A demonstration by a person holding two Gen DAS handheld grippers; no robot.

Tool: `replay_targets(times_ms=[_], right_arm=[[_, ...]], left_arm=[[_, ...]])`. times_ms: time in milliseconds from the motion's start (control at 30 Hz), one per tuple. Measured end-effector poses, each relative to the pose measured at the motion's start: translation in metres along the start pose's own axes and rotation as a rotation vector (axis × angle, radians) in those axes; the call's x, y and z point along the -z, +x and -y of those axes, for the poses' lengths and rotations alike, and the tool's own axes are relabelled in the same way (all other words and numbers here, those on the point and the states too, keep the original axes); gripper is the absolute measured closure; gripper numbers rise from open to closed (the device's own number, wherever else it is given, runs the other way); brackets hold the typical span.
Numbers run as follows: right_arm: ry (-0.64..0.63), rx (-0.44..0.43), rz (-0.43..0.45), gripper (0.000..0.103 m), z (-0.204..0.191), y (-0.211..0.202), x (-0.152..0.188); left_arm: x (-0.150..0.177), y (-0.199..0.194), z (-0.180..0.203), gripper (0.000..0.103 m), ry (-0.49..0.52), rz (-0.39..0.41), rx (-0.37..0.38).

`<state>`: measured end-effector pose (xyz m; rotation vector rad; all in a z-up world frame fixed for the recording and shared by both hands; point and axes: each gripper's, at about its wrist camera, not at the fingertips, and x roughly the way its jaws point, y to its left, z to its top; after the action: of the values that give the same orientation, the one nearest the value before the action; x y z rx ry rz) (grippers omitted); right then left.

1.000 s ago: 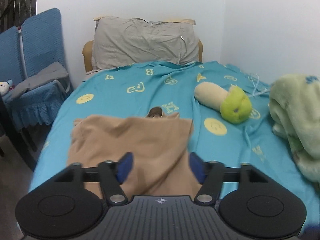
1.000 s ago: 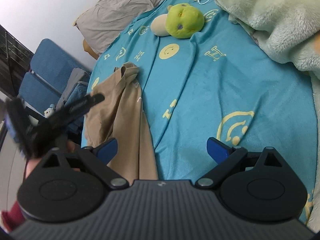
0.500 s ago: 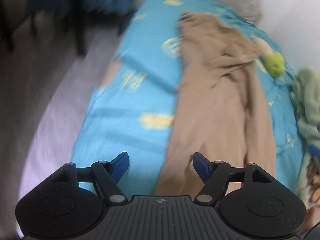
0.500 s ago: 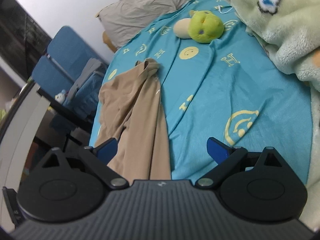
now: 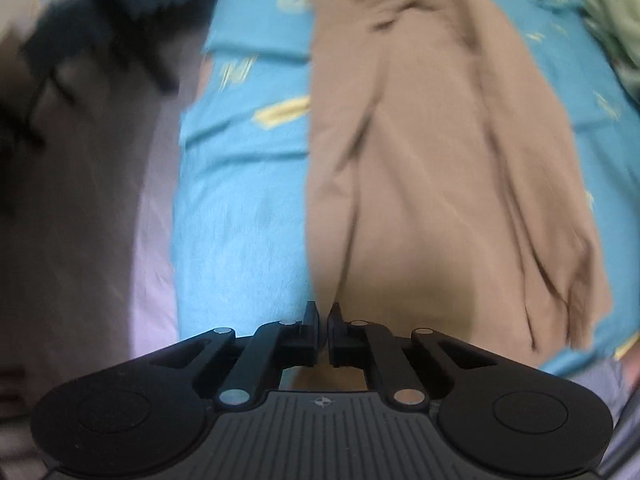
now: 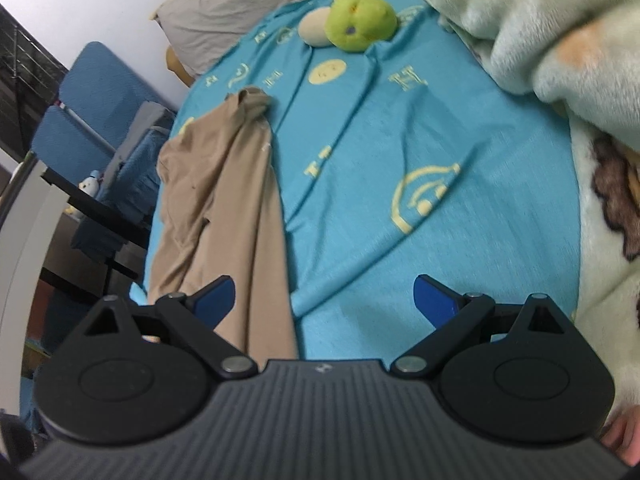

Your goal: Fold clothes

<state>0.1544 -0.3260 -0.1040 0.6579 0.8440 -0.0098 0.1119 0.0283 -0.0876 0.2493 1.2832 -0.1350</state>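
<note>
A tan garment (image 5: 432, 152) lies lengthwise along the left side of a bed with a teal sheet (image 5: 240, 208). It also shows in the right wrist view (image 6: 224, 200), running toward the bed's near edge. My left gripper (image 5: 323, 314) is shut at the garment's near left edge; the view is blurred, and cloth seems pinched between the jaws. My right gripper (image 6: 323, 295) is wide open and empty, hovering above the garment's right edge and the teal sheet (image 6: 360, 184).
A green and cream plush toy (image 6: 352, 20) and a grey pillow (image 6: 248, 4) lie at the bed's head. A pale green fleece blanket (image 6: 552, 40) is heaped on the right. Blue chairs (image 6: 104, 112) stand left of the bed, beside bare floor (image 5: 100, 200).
My left gripper swung down to the garment's near edge and its jaws went from open to shut. The right gripper shifted slightly and stayed open.
</note>
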Motion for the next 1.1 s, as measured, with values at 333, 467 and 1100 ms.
replay_targets(times_ms=[333, 467, 1100], right_arm=[[-0.066, 0.006, -0.064, 0.006, -0.006, 0.007, 0.012], [-0.113, -0.017, -0.126, 0.006, -0.011, 0.006, 0.024], [-0.156, 0.032, -0.231, 0.004, -0.057, 0.014, 0.102]], left_arm=[[0.034, -0.057, 0.070, 0.098, 0.128, 0.115, 0.214], [0.042, -0.052, 0.058, 0.084, 0.001, 0.158, 0.295], [0.031, 0.018, -0.001, 0.030, -0.338, 0.083, 0.343]])
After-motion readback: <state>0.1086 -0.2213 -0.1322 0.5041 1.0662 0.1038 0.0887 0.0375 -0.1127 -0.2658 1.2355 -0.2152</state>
